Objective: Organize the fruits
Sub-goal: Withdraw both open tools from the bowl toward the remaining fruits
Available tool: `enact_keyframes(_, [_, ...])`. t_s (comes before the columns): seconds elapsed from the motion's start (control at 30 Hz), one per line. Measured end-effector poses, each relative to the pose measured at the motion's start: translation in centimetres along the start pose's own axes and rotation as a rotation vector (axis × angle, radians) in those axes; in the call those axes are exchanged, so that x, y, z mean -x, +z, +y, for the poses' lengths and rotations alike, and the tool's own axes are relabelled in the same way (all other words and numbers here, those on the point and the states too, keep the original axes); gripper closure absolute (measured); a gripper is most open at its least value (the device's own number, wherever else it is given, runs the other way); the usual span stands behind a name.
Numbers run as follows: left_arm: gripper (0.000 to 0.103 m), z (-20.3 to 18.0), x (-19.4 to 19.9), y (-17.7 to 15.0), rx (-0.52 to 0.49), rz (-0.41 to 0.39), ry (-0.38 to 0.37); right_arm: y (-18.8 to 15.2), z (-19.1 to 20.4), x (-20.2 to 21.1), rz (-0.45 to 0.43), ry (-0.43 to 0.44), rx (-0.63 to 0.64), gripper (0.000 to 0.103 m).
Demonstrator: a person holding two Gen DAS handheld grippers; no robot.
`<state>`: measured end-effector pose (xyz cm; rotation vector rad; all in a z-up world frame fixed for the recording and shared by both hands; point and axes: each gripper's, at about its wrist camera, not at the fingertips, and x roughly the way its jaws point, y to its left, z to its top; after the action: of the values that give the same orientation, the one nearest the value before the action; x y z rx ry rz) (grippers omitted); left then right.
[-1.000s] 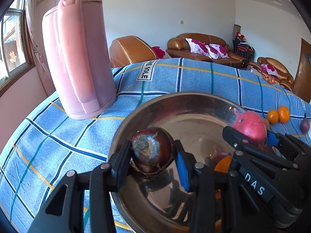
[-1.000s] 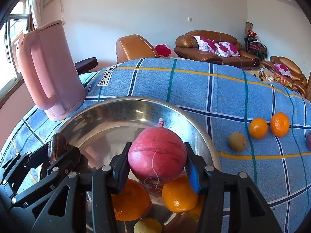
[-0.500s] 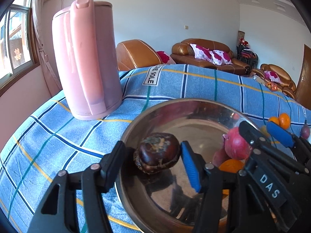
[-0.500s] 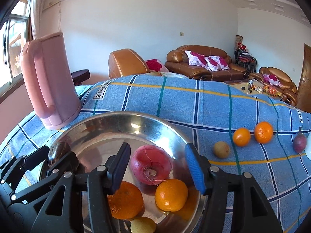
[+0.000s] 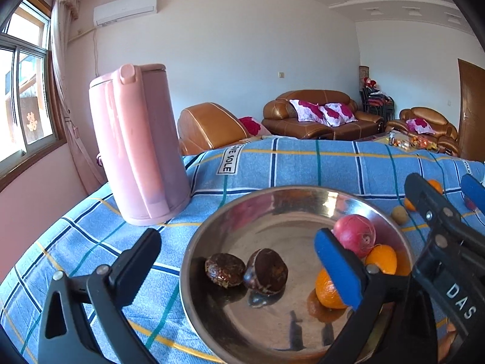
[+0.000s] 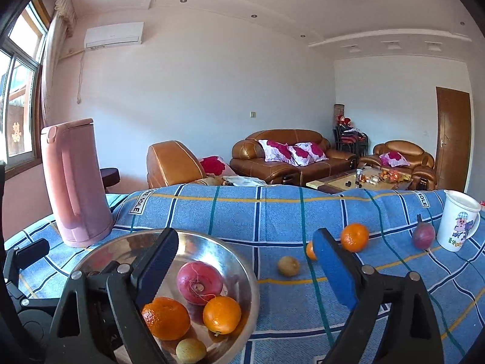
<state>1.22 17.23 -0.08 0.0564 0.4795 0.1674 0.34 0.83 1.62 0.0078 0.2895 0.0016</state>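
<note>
A steel bowl [image 5: 212, 230] [image 6: 242, 270] sits on the blue checked cloth. In it lie two dark brown fruits [image 5: 225, 270] [image 5: 266, 271], a red pomegranate [image 5: 356, 235] [image 6: 199, 282], two oranges [image 6: 165, 318] [image 6: 222, 314] and a small yellow fruit [image 6: 191, 350]. My left gripper [image 5: 236, 257] is open and empty above the bowl's left part. My right gripper [image 6: 245, 261] is open and empty above the bowl's right rim. On the cloth to the right lie a yellow-brown fruit [image 6: 288, 266], two oranges [image 6: 354, 237] [image 6: 309, 250] and a purple fruit [image 6: 423, 236].
A tall pink kettle [image 5: 138, 154] [image 6: 75, 182] stands left of the bowl. A white mug with a cartoon print [image 6: 459, 223] stands at the far right near the purple fruit. Brown sofas stand beyond the table's far edge.
My left gripper opened and let the dark brown fruit drop into the bowl. My right gripper opened and released the pomegranate into the bowl. Both grippers have risen and pulled back.
</note>
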Motion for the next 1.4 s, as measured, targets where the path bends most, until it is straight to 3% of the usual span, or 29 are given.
enact_keyframes(0.2, [0.0,0.2,0.2,-0.1,0.018,-0.005,-0.001,-0.3,-1.9,1.0,0.0,-0.004,0.055,0.012])
enact_keyframes(0.43, [0.0,0.1,0.8,-0.3,0.029,-0.022,-0.009,-0.4,-6.1,1.7,0.003,-0.044,0.035,0.012])
enact_keyframes(1.0, [0.0,-3.4,3.0,-0.8,-0.017,-0.033,-0.015,-0.3,-11.8,2.9,0.009,-0.135,0.044,0.012])
enact_keyframes(1.4, [0.0,-9.8,4.3,-0.9,-0.06,-0.005,-0.162,-0.4,-18.8,3.9,0.021,-0.237,-0.008,0.012])
